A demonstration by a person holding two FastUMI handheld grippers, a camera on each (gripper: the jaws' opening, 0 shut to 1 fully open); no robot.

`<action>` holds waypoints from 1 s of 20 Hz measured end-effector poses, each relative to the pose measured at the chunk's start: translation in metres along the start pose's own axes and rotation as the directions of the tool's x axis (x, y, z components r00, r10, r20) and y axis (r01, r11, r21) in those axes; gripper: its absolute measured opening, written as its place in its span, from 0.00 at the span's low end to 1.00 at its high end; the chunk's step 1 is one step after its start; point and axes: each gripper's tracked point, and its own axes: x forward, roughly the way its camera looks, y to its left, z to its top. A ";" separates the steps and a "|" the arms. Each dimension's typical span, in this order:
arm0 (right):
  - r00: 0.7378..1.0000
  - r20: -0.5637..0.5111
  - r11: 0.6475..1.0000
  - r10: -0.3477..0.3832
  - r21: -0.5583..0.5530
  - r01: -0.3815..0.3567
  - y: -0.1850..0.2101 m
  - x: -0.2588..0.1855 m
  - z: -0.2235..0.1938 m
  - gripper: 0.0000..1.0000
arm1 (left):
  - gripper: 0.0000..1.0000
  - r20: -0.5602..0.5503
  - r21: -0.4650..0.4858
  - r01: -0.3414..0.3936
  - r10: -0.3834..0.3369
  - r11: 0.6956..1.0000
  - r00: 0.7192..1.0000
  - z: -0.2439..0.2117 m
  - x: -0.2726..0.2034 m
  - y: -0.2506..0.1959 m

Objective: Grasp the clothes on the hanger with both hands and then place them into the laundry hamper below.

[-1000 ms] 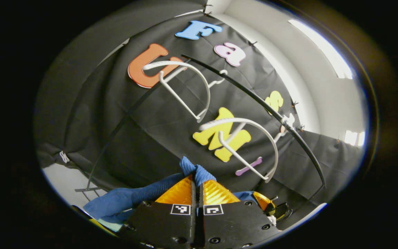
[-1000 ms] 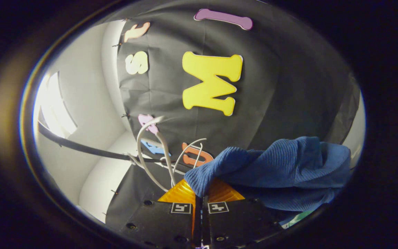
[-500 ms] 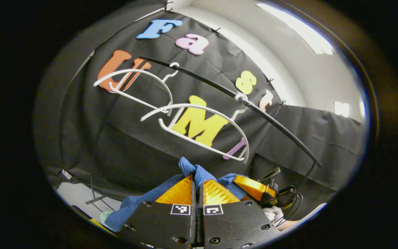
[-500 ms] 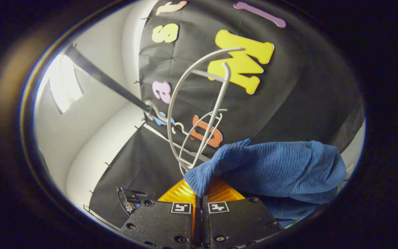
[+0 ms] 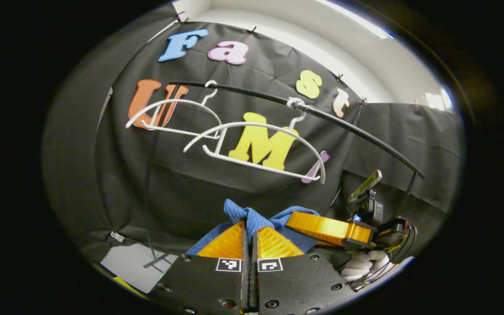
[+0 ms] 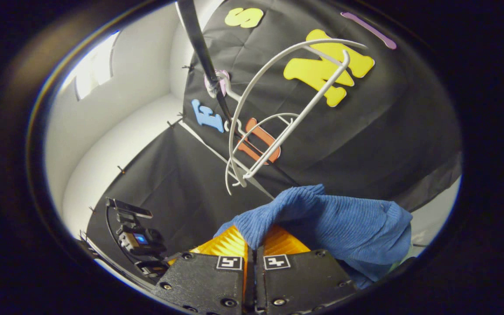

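Both grippers pinch the blue garment [image 6: 330, 218]: left gripper [image 5: 249, 229] and right gripper [image 6: 252, 238] fingers clamped on bunched cloth, clear below the bare hangers [image 5: 252, 144], sharing its weight for the hamper drop.

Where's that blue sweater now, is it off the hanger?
Yes: the blue sweater is pinched in both grippers, bunched between the left gripper fingers and draped rightward off the right gripper, below the bare white hangers on the black rail.
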 end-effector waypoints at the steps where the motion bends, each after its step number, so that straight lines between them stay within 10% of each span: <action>1: 1.000 -0.020 1.000 -0.020 -0.017 0.019 -0.002 -0.001 -0.012 0.05 | 0.05 -0.015 0.004 -0.001 0.001 1.000 1.000 -0.008 -0.001 0.002; 10: 0.944 -0.206 0.965 -0.257 -0.101 0.240 -0.081 0.006 -0.091 0.05 | 0.05 -0.216 0.000 -0.124 0.121 0.992 0.969 -0.115 0.017 0.047; 20: 0.802 -0.361 0.879 -0.476 -0.195 0.434 -0.170 0.004 -0.167 0.05 | 0.00 -0.436 -0.005 -0.228 0.203 0.974 0.877 -0.222 0.041 0.092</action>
